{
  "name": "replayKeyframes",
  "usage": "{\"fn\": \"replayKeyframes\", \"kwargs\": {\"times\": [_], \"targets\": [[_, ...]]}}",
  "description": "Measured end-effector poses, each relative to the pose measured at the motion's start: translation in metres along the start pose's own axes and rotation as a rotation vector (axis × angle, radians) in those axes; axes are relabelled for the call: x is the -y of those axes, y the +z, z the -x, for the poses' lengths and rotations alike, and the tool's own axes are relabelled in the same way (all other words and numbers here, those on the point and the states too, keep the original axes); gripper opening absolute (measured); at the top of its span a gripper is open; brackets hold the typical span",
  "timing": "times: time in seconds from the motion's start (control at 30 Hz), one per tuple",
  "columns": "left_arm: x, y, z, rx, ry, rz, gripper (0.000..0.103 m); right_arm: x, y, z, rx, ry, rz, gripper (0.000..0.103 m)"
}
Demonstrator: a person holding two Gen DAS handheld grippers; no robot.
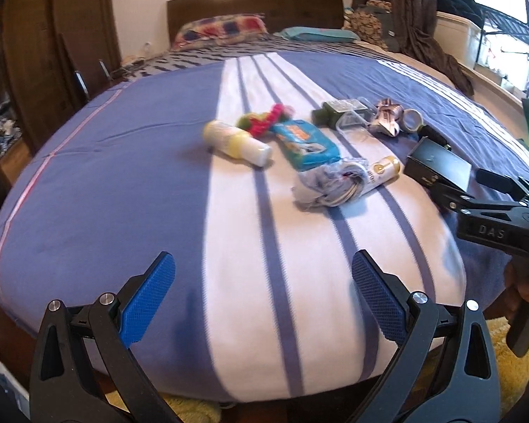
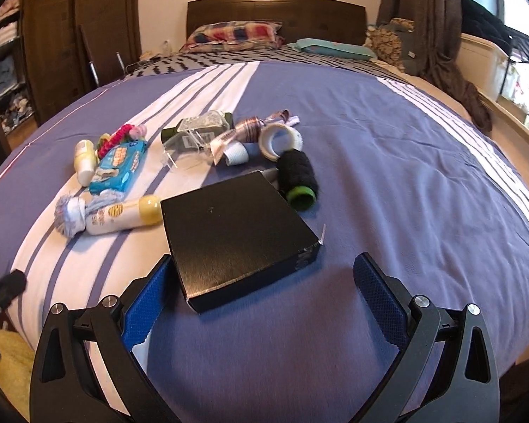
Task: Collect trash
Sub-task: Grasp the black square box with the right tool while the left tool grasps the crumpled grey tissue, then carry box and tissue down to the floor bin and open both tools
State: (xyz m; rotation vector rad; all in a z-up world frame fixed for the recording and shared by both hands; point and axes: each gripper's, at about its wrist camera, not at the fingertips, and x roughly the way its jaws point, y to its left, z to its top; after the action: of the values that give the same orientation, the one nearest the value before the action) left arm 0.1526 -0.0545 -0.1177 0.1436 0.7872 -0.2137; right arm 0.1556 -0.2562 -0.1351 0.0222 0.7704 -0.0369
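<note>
Lying flat, matte black box [image 2: 236, 232] — scuffed corner

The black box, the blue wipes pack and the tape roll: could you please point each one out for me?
black box [image 2: 234, 232], right wrist view, middle of its top face.
blue wipes pack [image 2: 118, 167], right wrist view, centre of its printed front.
tape roll [image 2: 282, 141], right wrist view, on its rim.
</note>
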Motion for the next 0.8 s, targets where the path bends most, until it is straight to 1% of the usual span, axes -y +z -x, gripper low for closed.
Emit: {"fn": "replayKeyframes", "kwargs": {"times": [0.13, 0.2, 0.23, 0.27, 0.37, 0.5, 0.53, 0.6, 0.67, 0.7, 0.73, 0.77, 0.8], "targets": [[0.004, 0.011, -0.015, -0.003, -0.032, -0.006, 0.094, -0.005, 0.007, -0.008, -0.007, 0.020, 0.016, 0.099], [0.007, 0.018, -0.021, 0.003, -0.052, -0.009, 0.093, -0.007, 0.010, -0.012, -0.004, 0.031, 0.020, 0.094], [0.008, 0.021, -0.022, 0.006, -0.059, -0.010, 0.092, -0.007, 0.011, -0.012, 0.000, 0.042, 0.014, 0.088], [0.009, 0.023, -0.022, 0.011, -0.070, -0.011, 0.092, -0.008, 0.012, -0.013, 0.000, 0.041, 0.010, 0.086], [0.014, 0.033, -0.026, 0.022, -0.113, -0.007, 0.092, -0.010, 0.014, -0.014, 0.002, 0.033, 0.007, 0.085], [0.018, 0.043, -0.035, 0.020, -0.148, -0.002, 0.090, -0.010, 0.013, -0.013, 0.008, 0.026, -0.004, 0.083], [0.018, 0.044, -0.039, 0.013, -0.156, 0.001, 0.088, -0.010, 0.013, -0.012, 0.008, 0.024, -0.010, 0.082], [0.019, 0.047, -0.045, 0.003, -0.171, 0.004, 0.079, -0.009, 0.011, -0.009, 0.012, 0.018, -0.019, 0.082], [0.018, 0.049, -0.049, 0.000, -0.185, 0.006, 0.067, -0.008, 0.009, -0.006, 0.015, 0.012, -0.024, 0.082], [0.018, 0.050, -0.051, -0.004, -0.201, 0.008, 0.063, -0.008, 0.007, -0.004, 0.016, 0.010, -0.027, 0.082], [0.018, 0.051, -0.052, -0.007, -0.209, 0.008, 0.054, -0.007, 0.005, -0.002, 0.018, 0.007, -0.030, 0.082], [0.018, 0.052, -0.054, -0.011, -0.214, 0.006, 0.050, -0.007, 0.005, 0.000, 0.019, 0.005, -0.033, 0.082], [0.018, 0.051, -0.054, -0.011, -0.213, 0.005, 0.049, -0.006, 0.004, 0.002, 0.020, 0.003, -0.036, 0.082]]}}
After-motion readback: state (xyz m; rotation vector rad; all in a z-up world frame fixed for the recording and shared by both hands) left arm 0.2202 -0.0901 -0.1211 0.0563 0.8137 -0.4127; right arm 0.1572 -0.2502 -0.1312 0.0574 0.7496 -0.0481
